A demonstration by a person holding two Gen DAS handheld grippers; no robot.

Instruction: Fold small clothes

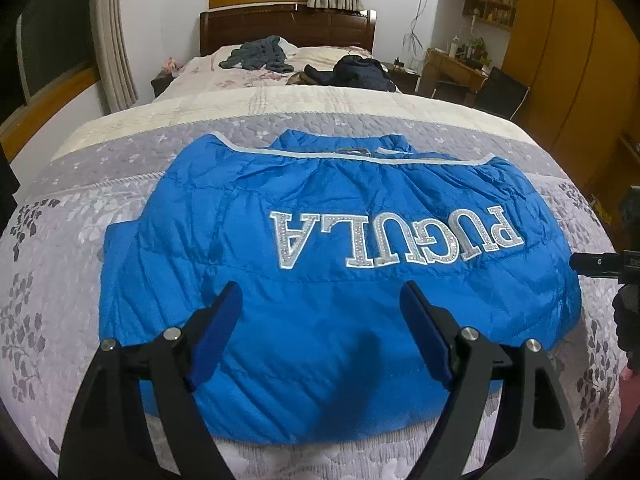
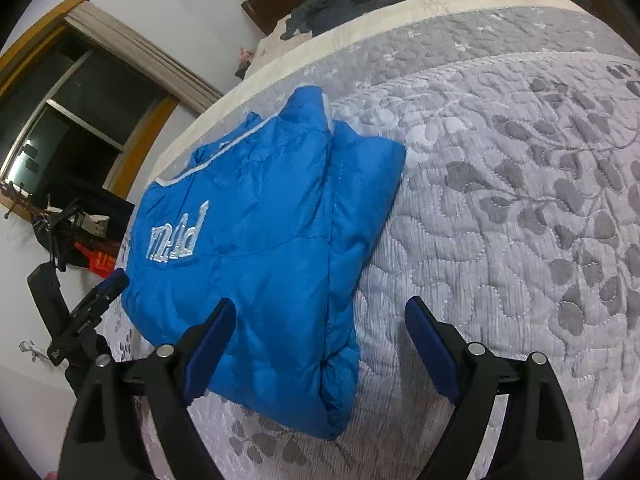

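A small blue padded jacket (image 1: 320, 280) lies flat on the grey quilted bedspread (image 1: 52, 280), silver letters "PUGULA" upside down, collar at the far side. Its sides look folded in. My left gripper (image 1: 322, 316) hovers open over the jacket's near hem, with nothing between its fingers. In the right wrist view the same jacket (image 2: 272, 248) lies to the left. My right gripper (image 2: 320, 336) is open above the jacket's near right corner, one finger over the cloth and one over the bedspread (image 2: 500, 220). The left gripper (image 2: 100, 292) shows at that view's left edge.
Dark clothes (image 1: 360, 72) and a grey-blue garment (image 1: 260, 56) lie near the wooden headboard (image 1: 288, 28). A desk and wooden wardrobe (image 1: 560, 60) stand to the right. A curtained window (image 2: 80, 128) is on the left wall.
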